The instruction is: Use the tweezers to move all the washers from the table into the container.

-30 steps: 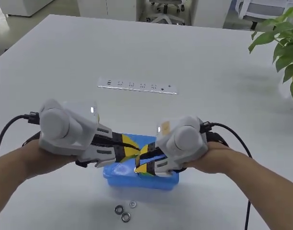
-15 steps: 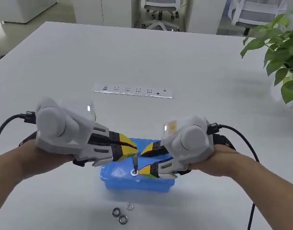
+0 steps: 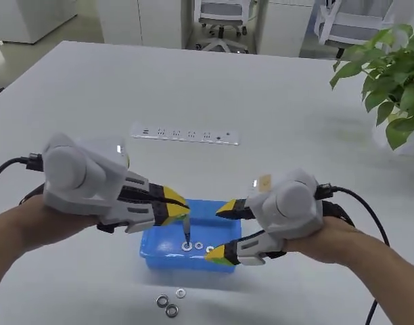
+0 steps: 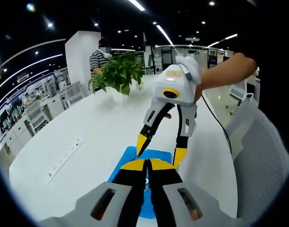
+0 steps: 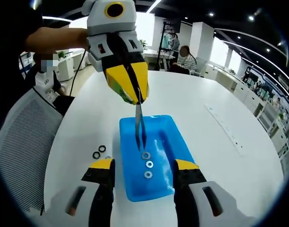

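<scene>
Since a second ago the two grippers are drawing apart. The right gripper (image 3: 219, 233) is swinging out to the side with its jaws spread wide and nothing between them, one jaw on either side of one end of the blue container (image 3: 193, 263). The left gripper (image 3: 180, 205) is staying clamped on the tweezers (image 3: 186, 230) and pointing them down into the container. Their tips are touching one of three washers (image 5: 149, 164) lying in a row on the container floor; whether that one is pinched or already let go I cannot tell. Three loose washers (image 3: 172, 302) are lying close together on the white table (image 3: 261, 122), just in front of the container. They are showing as small, flat, silvery rings, thin, each with a round hole. I am guessing they are light, hard and slick, sitting flush on a smooth top, so likely to skid or flip out of a pinch. The best hold is probably one tip through the hole and the other outside the rim, squeezed gently.
</scene>
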A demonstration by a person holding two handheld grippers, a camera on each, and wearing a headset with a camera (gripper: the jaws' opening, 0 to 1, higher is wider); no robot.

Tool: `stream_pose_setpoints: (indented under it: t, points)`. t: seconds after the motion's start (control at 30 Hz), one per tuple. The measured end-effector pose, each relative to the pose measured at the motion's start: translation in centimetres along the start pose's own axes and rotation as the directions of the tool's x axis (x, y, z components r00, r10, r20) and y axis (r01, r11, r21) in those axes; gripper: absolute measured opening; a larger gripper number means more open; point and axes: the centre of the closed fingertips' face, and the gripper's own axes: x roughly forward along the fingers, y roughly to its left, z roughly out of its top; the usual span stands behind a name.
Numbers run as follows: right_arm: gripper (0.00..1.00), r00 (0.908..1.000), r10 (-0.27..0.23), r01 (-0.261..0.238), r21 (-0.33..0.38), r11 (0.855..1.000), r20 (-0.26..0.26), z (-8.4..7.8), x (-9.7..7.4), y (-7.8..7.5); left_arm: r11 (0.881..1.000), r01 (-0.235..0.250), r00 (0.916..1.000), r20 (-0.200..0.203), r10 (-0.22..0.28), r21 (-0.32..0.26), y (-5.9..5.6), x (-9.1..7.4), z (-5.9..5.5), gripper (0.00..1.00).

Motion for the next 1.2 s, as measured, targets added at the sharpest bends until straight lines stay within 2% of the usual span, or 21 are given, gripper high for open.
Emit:
stream_pose_setpoints:
  t: [0.63, 0.97, 1.2]
  points:
    - [0.82, 0.9939, -0.100, 0.095, 0.096, 0.991, 0.047, -0.8, -2.6, 0.7, 1.000, -0.003, 1.0000, -0.005, 0.003, 0.011, -1.5, -1.3, 1.4, 0.05]
    - [1.00, 0.9923, -0.114, 0.107, 0.131, 0.986, 0.047, -1.1, -2.9, 1.6, 1.000, 0.003, 1.0000, -0.009, -0.003, 0.005, -2.6, -2.1, 1.4, 0.05]
    - [1.00, 0.9935, -0.109, 0.104, 0.136, 0.985, 0.032, -1.5, -2.9, 2.3, 1.000, 0.010, 0.9999, -0.010, -0.011, -0.001, -3.4, -2.5, 1.1, 0.05]
